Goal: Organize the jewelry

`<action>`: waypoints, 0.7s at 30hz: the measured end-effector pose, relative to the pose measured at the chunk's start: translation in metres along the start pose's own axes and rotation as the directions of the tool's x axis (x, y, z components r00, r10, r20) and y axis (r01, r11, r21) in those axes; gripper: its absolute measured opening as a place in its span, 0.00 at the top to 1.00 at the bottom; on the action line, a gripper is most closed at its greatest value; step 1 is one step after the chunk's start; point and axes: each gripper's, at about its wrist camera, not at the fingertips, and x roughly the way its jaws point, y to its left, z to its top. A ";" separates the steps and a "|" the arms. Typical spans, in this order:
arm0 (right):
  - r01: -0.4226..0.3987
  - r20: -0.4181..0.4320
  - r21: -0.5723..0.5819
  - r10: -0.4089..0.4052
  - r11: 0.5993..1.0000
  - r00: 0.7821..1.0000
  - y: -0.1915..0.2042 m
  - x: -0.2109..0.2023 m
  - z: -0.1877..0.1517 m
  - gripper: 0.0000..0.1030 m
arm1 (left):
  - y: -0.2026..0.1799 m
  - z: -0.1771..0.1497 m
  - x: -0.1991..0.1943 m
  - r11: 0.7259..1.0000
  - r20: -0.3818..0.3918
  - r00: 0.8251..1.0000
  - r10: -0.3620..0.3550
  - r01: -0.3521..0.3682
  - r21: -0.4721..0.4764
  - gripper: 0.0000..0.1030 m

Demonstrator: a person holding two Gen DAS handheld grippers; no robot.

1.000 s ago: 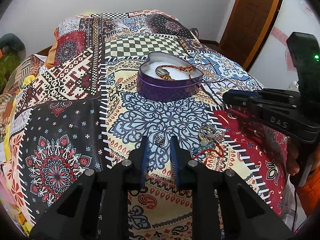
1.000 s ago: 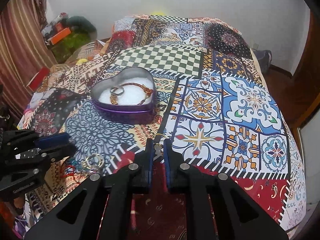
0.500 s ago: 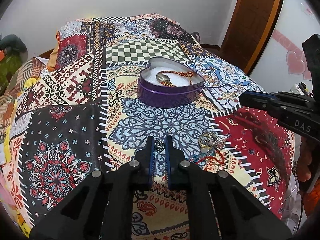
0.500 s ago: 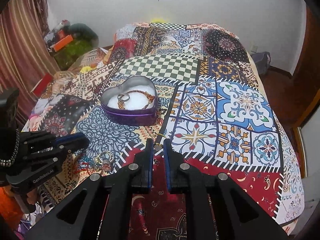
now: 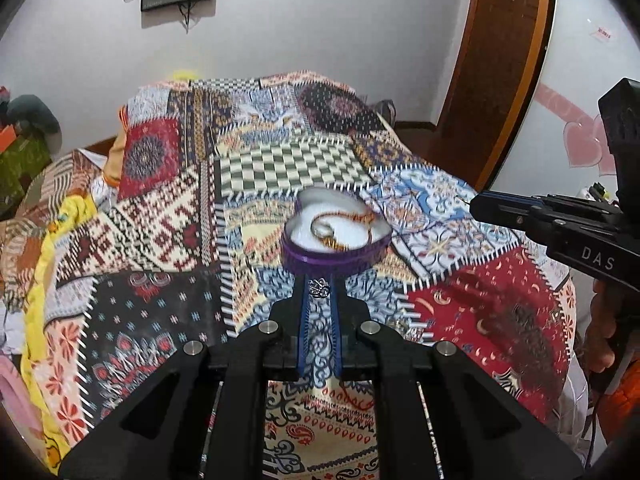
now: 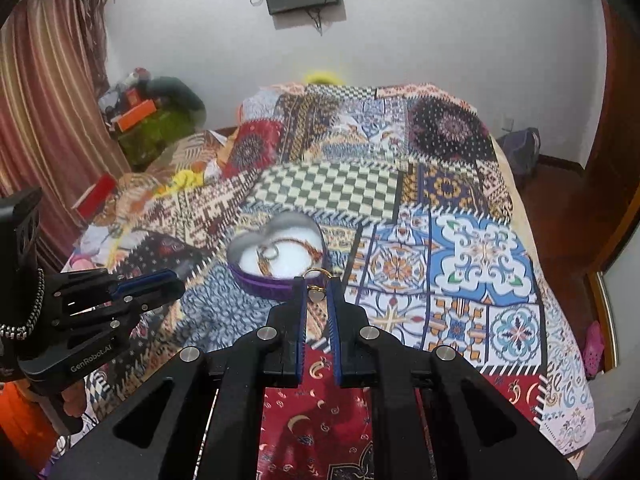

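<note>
L gripper [image 5: 320, 290] jaws pinch silver ring [image 5: 319, 289] — R gripper [image 6: 317, 292] jaws pinch gold ring [image 6: 316, 294].

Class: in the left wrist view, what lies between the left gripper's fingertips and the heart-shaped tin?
Only the silver ring pinched in the left gripper; the purple heart-shaped tin sits directly beyond, nothing else between.

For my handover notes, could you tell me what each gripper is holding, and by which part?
The left gripper pinches a small silver filigree ring at its fingertips; the right gripper pinches a gold ring near its pale heart stone.
</note>
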 end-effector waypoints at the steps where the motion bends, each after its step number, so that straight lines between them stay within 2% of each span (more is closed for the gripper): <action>1: -0.002 0.009 -0.003 0.002 1.000 1.000 0.001 -0.002 0.002 0.91 | 0.000 0.003 -0.003 1.000 0.011 1.000 -0.001 0.001 0.000 0.91; 12: -0.042 0.068 -0.019 0.043 0.999 0.997 0.012 -0.012 0.014 0.91 | 0.001 0.020 -0.013 1.000 0.078 0.997 -0.013 0.015 -0.017 0.91; 21: -0.062 0.062 -0.035 0.064 0.997 0.996 0.016 0.006 0.022 0.91 | 0.001 0.042 -0.007 0.999 0.115 0.993 -0.037 0.039 -0.011 0.91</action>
